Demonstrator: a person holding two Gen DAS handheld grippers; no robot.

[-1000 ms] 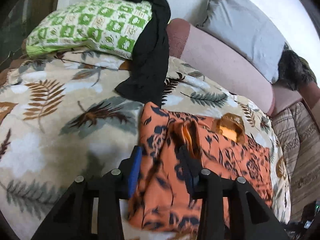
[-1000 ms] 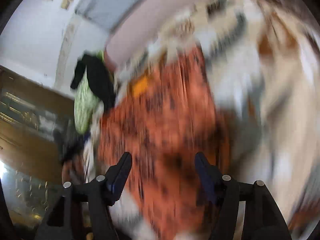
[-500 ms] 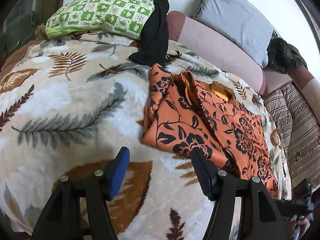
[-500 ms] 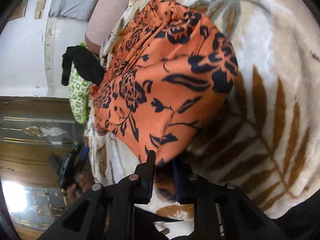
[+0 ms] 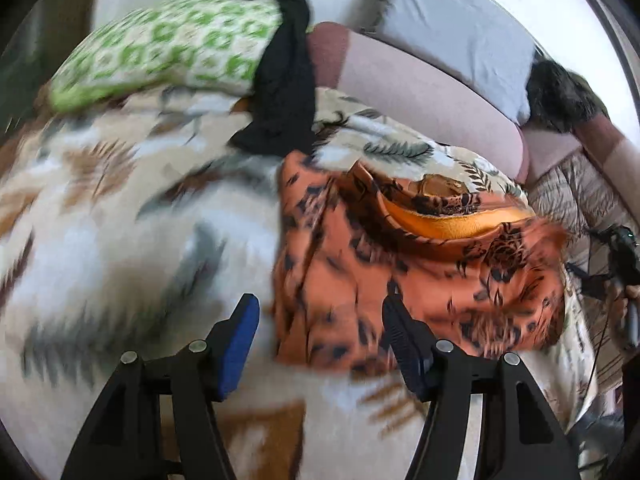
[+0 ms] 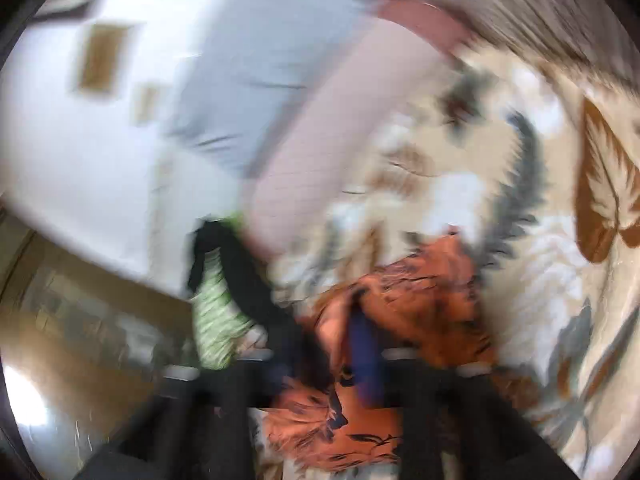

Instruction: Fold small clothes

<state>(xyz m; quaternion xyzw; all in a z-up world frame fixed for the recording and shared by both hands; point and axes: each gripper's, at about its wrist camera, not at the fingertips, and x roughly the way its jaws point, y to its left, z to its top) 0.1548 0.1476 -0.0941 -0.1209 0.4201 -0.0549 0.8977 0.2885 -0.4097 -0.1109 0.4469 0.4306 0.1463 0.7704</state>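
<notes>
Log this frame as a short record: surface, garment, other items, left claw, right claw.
surface: leaf-print blanket
garment: orange floral garment, partly folded, yellow lining showing at the neck
other items: green checked pillow with black cloth draped over it; grey cushion behind
left claw: left claw open, nothing gripped, garment edge between its fingers
right claw: right claw too blurred to read; jaws have just been opening, garment beneath them

Left claw (image 5: 316, 320) agape; right claw (image 6: 320, 360) blurred, just opening.
</notes>
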